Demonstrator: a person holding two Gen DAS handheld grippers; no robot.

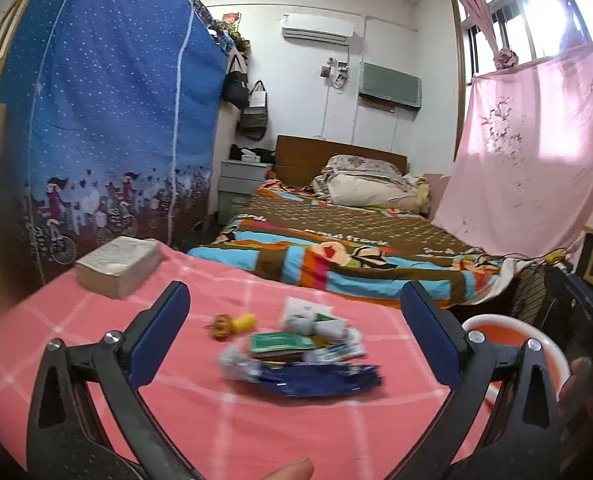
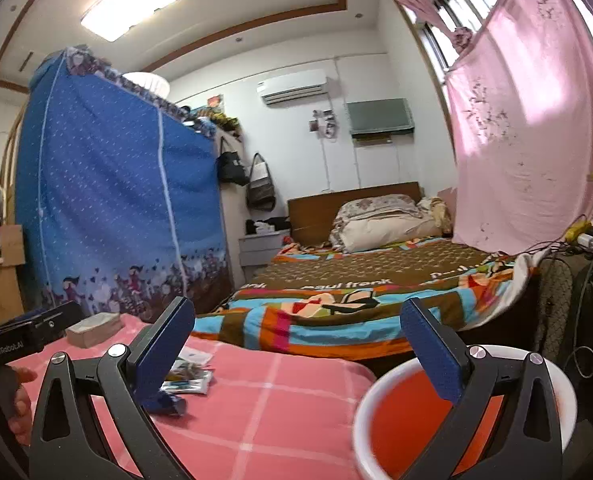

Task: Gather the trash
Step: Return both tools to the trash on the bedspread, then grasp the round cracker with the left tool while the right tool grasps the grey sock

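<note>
Pink checked cloth (image 1: 256,420) lies under us, with the trash pile (image 1: 296,356) just ahead between our left gripper's (image 1: 294,336) wide, empty jaws. Our right gripper (image 2: 296,348), equally wide and empty, has it low on its left. Only that view shows the bin's (image 2: 392,412) whole red inside.

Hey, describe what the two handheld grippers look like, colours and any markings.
Both the left gripper and right gripper have black skeletal arms with triangular cutouts, silver pivot bolts, and flat blue pads on each finger. From the right wrist view, the left gripper's black body carries white "GenRobot.AI" lettering.

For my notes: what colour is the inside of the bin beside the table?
Orange-red inside, with a white rim; the bin shows best in the right wrist view.
</note>
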